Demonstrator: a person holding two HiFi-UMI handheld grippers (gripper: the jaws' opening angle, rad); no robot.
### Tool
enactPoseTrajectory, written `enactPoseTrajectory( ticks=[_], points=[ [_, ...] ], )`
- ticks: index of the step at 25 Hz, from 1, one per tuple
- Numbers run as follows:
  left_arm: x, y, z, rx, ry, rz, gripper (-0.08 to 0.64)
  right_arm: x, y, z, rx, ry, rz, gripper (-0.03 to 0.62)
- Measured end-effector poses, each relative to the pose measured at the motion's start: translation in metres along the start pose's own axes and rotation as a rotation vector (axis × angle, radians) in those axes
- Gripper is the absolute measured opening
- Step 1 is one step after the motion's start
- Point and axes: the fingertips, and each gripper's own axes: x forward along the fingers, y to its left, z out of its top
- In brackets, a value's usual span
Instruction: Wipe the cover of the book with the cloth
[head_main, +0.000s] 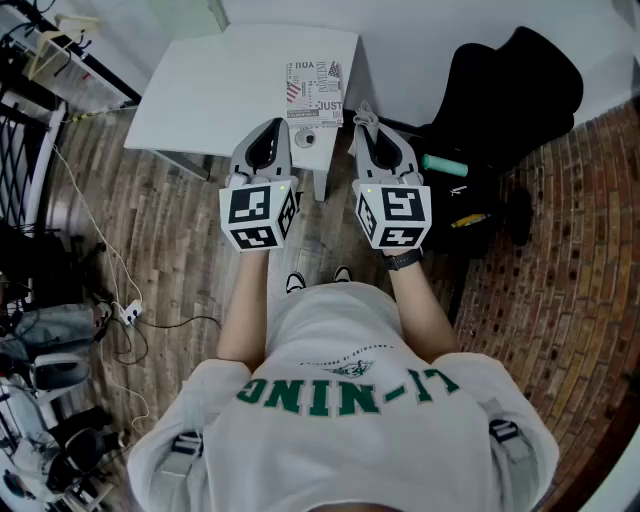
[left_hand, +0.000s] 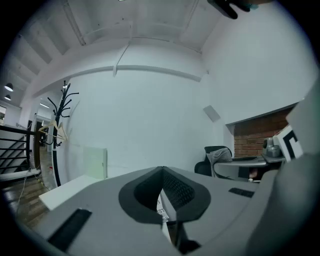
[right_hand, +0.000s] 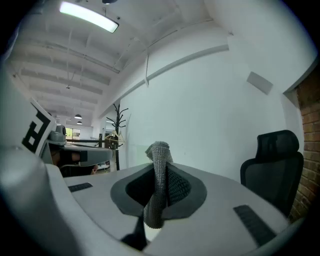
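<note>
The book (head_main: 315, 92), its white cover printed with black and red text, lies near the front edge of the white table (head_main: 220, 90). My left gripper (head_main: 277, 126) is held up in front of the table, just left of the book, with its jaws shut and nothing between them (left_hand: 162, 172). A strip of the book's print (left_hand: 161, 212) shows below those jaws. My right gripper (head_main: 363, 126) hovers just right of the book and is shut on a grey knitted cloth (right_hand: 159, 185). The cloth's end sticks up past the jaws (right_hand: 161, 167). Both grippers point up and away from the table.
A black office chair (head_main: 510, 90) stands right of the table, with a teal object (head_main: 443, 164) on it. Cables and a power strip (head_main: 130, 312) lie on the wooden floor at left, beside a black railing (head_main: 20, 150). A coat rack (left_hand: 64, 115) stands by the far wall.
</note>
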Motion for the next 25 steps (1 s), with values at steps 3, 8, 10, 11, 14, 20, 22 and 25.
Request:
enactPoseTrajectory(
  ticks=[3, 8, 10, 11, 14, 20, 22, 25],
  points=[
    [0.006, -0.012, 0.001, 0.006, -0.01, -0.007, 0.012, -0.002, -0.012, 0.0, 0.063, -0.016, 0.009, 0.04],
    [0.014, -0.029, 0.001, -0.045, -0.029, 0.001, 0.011, -0.006, -0.037, -0.003, 0.059, -0.018, 0.007, 0.041],
    [0.016, -0.037, -0.002, -0.032, -0.025, 0.014, 0.011, -0.008, -0.047, -0.01, 0.054, -0.006, 0.011, 0.041],
    [0.016, -0.04, -0.004, -0.024, -0.022, 0.016, 0.011, -0.008, -0.052, -0.013, 0.057, 0.001, 0.017, 0.041],
    [0.011, -0.036, -0.012, -0.037, -0.012, 0.045, 0.011, -0.001, -0.053, -0.027, 0.091, 0.046, 0.067, 0.041],
    [0.012, -0.01, -0.032, -0.084, 0.029, 0.117, 0.011, 0.02, -0.048, -0.056, 0.127, 0.126, 0.136, 0.041],
    [0.022, -0.002, -0.039, -0.091, 0.041, 0.116, 0.011, 0.031, -0.05, -0.063, 0.132, 0.136, 0.136, 0.041],
    [0.052, 0.018, -0.046, -0.095, 0.047, 0.094, 0.011, 0.062, -0.054, -0.071, 0.137, 0.147, 0.127, 0.041]
  ],
)
